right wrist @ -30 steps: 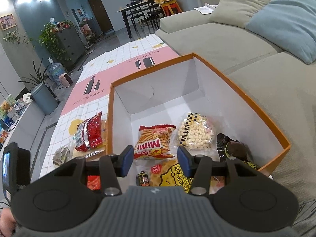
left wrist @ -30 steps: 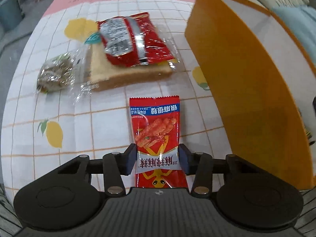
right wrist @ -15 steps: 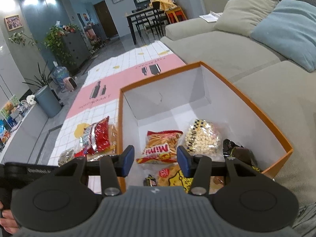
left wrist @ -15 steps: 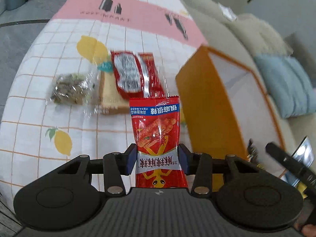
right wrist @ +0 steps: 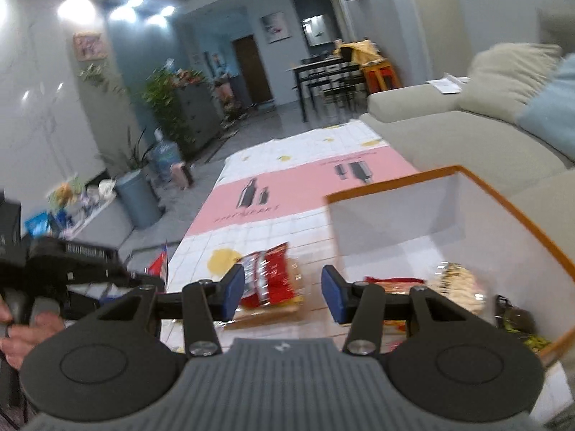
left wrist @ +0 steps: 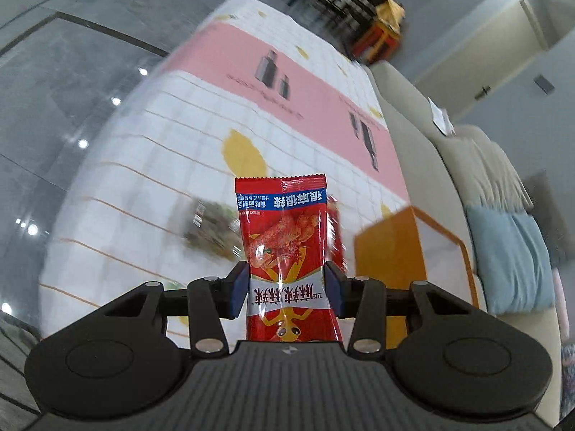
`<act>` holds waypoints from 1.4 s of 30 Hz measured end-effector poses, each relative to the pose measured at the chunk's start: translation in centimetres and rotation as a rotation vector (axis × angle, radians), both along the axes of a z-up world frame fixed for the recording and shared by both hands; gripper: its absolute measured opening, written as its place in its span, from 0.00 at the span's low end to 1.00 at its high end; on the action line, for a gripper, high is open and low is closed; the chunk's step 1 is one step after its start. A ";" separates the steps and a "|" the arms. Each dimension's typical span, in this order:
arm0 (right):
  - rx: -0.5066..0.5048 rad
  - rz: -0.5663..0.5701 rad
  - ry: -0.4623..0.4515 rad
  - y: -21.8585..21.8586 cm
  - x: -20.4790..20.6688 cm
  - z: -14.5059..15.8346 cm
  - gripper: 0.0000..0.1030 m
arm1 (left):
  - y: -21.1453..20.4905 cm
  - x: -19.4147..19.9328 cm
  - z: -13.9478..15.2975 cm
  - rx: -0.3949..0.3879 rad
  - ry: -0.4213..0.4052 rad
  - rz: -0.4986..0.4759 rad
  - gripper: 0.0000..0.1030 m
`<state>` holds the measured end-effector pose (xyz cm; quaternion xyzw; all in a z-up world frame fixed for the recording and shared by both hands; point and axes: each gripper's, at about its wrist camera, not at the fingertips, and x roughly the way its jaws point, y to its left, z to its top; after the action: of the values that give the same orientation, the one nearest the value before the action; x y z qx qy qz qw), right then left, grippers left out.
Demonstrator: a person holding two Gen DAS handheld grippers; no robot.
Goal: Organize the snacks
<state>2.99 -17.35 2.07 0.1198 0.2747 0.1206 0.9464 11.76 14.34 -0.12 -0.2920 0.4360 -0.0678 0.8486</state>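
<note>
My left gripper (left wrist: 286, 289) is shut on a red spicy-strip snack packet (left wrist: 287, 248) and holds it upright, lifted well above the table. The orange box (left wrist: 391, 262) stands to its right; in the right wrist view the box (right wrist: 449, 194) holds several snack bags, among them a clear bag of pale puffs (right wrist: 460, 287). My right gripper (right wrist: 283, 294) is open and empty, above a red packet (right wrist: 266, 273) that lies on a bread slice on the table. The left gripper shows at the left of that view (right wrist: 72, 262).
A tablecloth with a pink band and lemon prints (left wrist: 201, 115) covers the table. A clear bag of dark-green snack (left wrist: 212, 230) lies on it, blurred. A grey sofa with a blue cushion (left wrist: 510, 230) runs along the right.
My left gripper has lifted the red packet off the table and tilted up. My right gripper has swung left, from over the box to over the packets on the table.
</note>
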 end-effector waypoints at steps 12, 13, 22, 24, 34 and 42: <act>-0.096 -0.009 0.144 7.6 9.1 -4.2 0.73 | 2.3 1.3 -1.8 -0.012 0.036 0.098 0.49; -0.110 -0.012 0.140 8.0 9.9 -4.7 0.73 | 2.4 1.4 -1.9 -0.012 0.037 0.101 0.49; -0.273 0.005 0.196 11.6 16.5 -9.2 0.73 | 2.6 1.6 -2.1 0.027 0.014 0.101 0.49; -0.299 0.015 0.235 12.1 17.5 -10.2 0.73 | 2.5 1.7 -1.9 0.042 -0.002 0.092 0.49; -0.338 0.051 0.209 13.1 18.1 -11.7 0.70 | 2.7 1.5 -1.9 0.030 -0.007 0.089 0.49; -0.307 0.022 0.152 12.5 16.6 -9.7 0.69 | 2.6 0.8 -1.2 0.000 -0.031 0.087 0.49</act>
<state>19.59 -4.84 -7.66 -0.0202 0.3621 0.0780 0.9286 12.57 16.93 -1.35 -0.3095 0.4099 -0.0351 0.8573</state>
